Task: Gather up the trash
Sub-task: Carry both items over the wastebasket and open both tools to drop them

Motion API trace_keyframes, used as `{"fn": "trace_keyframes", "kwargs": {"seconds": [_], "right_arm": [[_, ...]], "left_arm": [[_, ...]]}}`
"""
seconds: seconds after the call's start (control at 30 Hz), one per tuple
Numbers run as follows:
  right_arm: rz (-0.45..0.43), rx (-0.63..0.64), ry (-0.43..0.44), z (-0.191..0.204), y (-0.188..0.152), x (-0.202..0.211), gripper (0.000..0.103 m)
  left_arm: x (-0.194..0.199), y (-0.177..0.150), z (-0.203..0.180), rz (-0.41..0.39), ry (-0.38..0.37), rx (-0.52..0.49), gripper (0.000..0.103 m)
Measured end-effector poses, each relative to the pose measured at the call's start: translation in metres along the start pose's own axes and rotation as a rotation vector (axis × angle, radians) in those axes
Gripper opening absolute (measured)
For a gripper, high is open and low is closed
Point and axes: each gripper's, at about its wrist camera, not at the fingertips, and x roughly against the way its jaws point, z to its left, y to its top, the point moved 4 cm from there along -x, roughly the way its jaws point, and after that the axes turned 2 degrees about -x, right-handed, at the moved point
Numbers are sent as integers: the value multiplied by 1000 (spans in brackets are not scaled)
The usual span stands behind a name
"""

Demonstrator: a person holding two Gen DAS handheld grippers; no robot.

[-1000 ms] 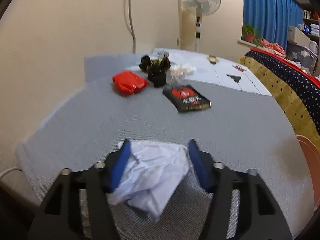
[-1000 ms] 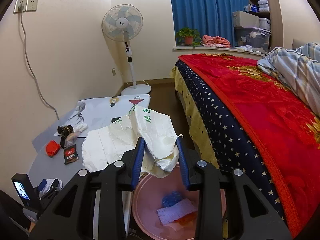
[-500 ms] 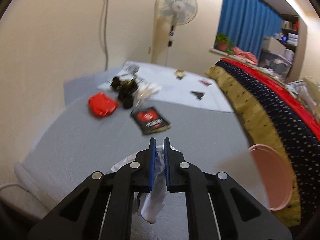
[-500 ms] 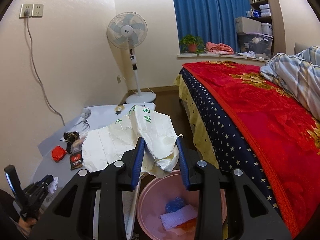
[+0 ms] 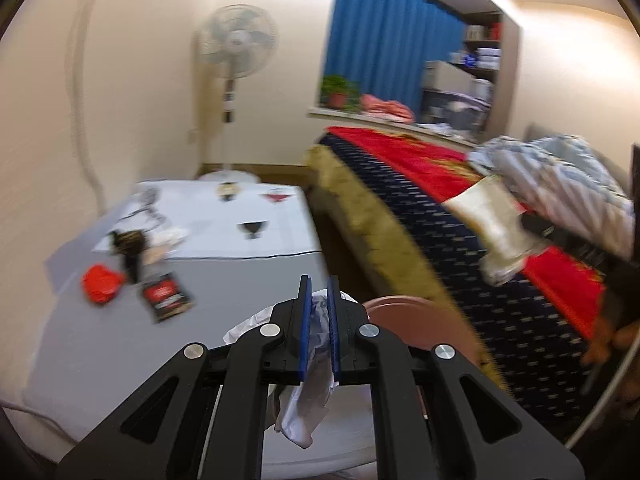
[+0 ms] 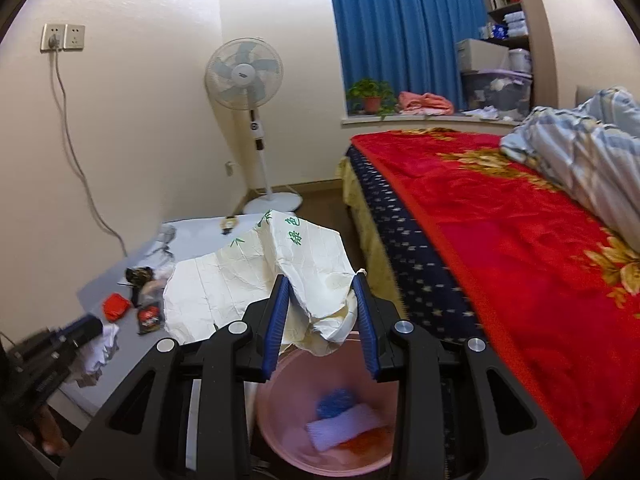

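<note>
Above the grey counter (image 5: 100, 344), left tongs (image 5: 319, 280) have clamped and lifted the crumpled white tissue (image 5: 312, 392), ready for the pink plastic bin (image 6: 288, 412); right tongs (image 6: 322, 280) loosely grip a creased white paper bag (image 6: 256, 280).

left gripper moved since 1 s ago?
Yes. The left gripper, shut on the crumpled white paper, has lifted off the grey mat and swung toward the pink bin, away from the red wrapper.
</note>
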Motion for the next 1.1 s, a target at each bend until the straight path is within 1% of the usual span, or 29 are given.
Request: {"fn": "trace_keyframes", "kwargs": {"seconds": [0.07, 0.13, 0.23, 0.4, 0.5, 0.6, 0.77, 0.9, 0.97, 1.0, 1.03, 1.07, 1.1], "right_arm": [[4, 7, -42, -12, -3, 2, 34], [10, 3, -64, -24, -4, 3, 34], [24, -19, -95, -42, -7, 1, 34], [88, -57, -153, -68, -11, -11, 34], [133, -38, -182, -73, -16, -22, 34], [153, -14, -189, -73, -19, -29, 34], [200, 7, -197, -73, -25, -46, 34], [269, 10, -199, -70, -34, -65, 34], [279, 17, -200, -70, -36, -69, 37], [282, 18, -196, -69, -36, -70, 40], [284, 17, -194, -68, -37, -71, 42], [286, 14, -199, -69, -37, -72, 45], [288, 13, -209, -70, -38, -73, 52]], "left_arm": [[-5, 6, -21, 6, -53, -13, 8], [-15, 12, -45, 22, -109, -23, 8], [-35, 16, -69, 53, -152, -42, 8], [-71, 17, -99, 92, -174, -104, 8], [-91, 15, -112, 117, -187, -122, 8], [-106, 14, -121, 129, -192, -139, 8], [-122, 14, -121, 146, -188, -136, 8], [-134, 12, -116, 165, -182, -133, 9], [-140, 10, -113, 175, -179, -127, 9], [-144, 9, -112, 186, -176, -125, 11], [-147, 8, -110, 191, -169, -124, 15], [-149, 7, -110, 200, -164, -123, 31], [-150, 6, -108, 208, -152, -124, 42]]}}
